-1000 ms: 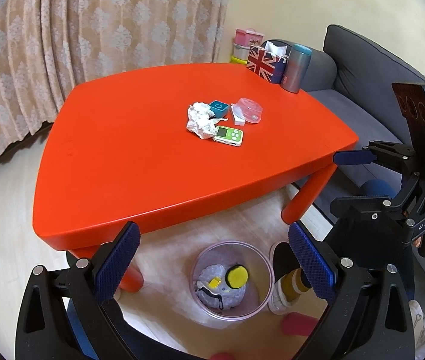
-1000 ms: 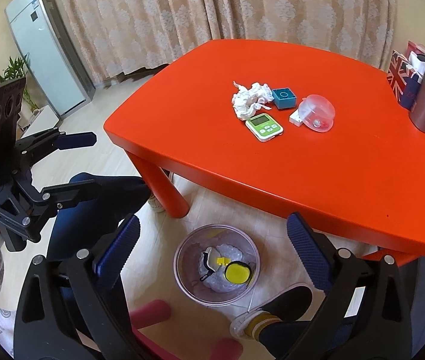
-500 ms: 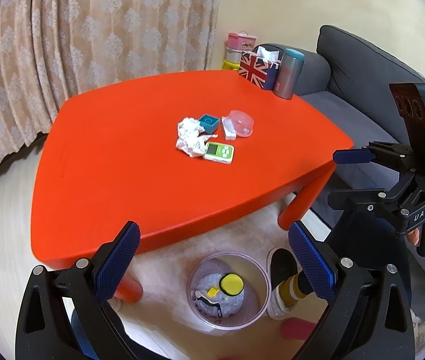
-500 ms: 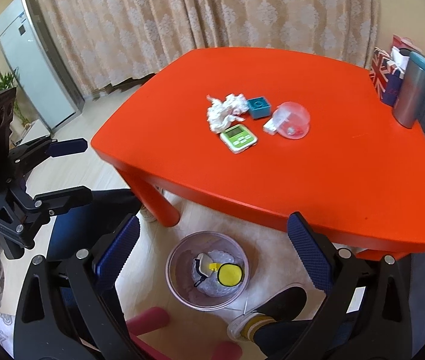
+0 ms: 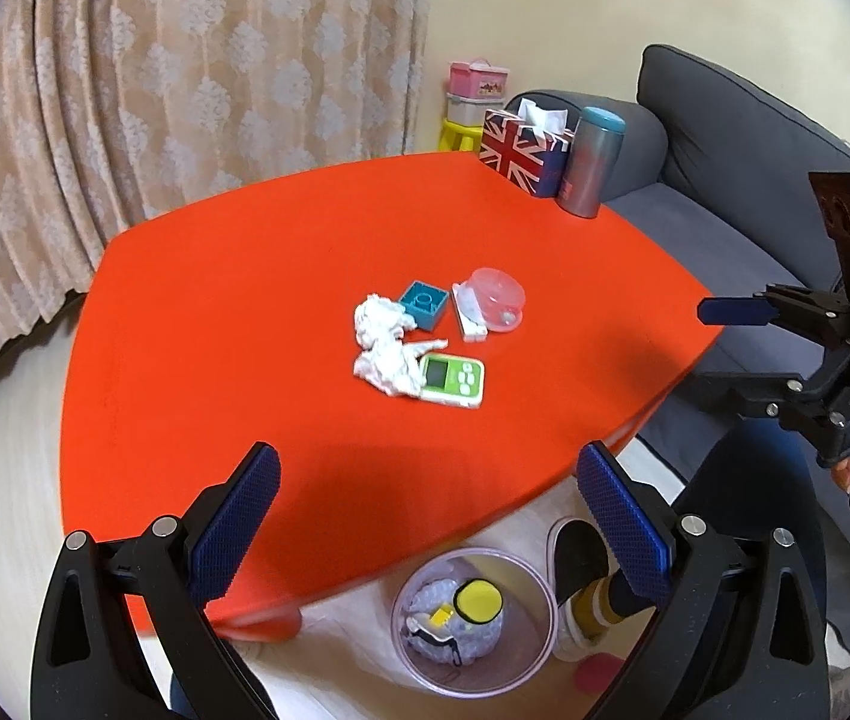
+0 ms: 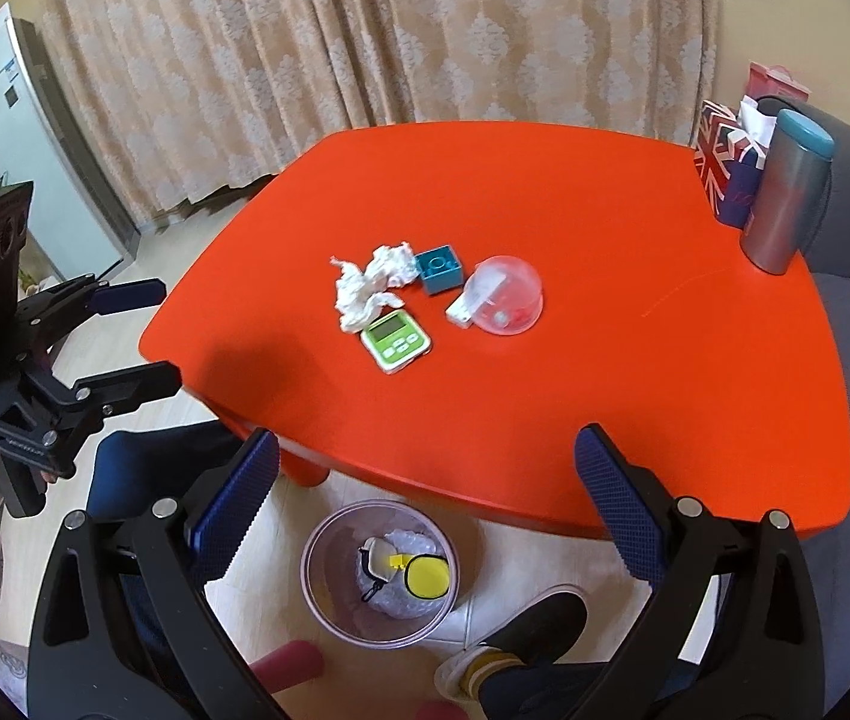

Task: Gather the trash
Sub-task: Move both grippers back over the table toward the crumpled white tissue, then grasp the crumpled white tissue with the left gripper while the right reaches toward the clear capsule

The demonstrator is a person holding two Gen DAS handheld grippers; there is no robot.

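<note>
A crumpled white tissue [image 5: 384, 343] [image 6: 371, 283] lies mid-table on the red table [image 5: 233, 324] [image 6: 634, 324], beside a teal block [image 5: 423, 303] [image 6: 439, 268], a clear pink plastic dome [image 5: 495, 299] [image 6: 505, 295] and a green timer [image 5: 451, 380] [image 6: 396, 340]. A clear trash bin [image 5: 475, 618] [image 6: 380, 570] holding trash stands on the floor under the near edge. My left gripper [image 5: 427, 528] is open and empty, above the near edge. My right gripper [image 6: 425, 510] is open and empty, also short of the tissue.
A Union Jack tissue box [image 5: 523, 150] [image 6: 724, 162] and a grey tumbler [image 5: 592, 162] [image 6: 787, 192] stand at the table's far corner. A grey sofa [image 5: 742, 138] lies to the right, curtains [image 6: 365, 30] behind. A foot [image 6: 520, 642] rests by the bin.
Both grippers have risen and moved forward over the table's near edge, so the tissue cluster sits closer and lower in view. Both stayed open and empty.
</note>
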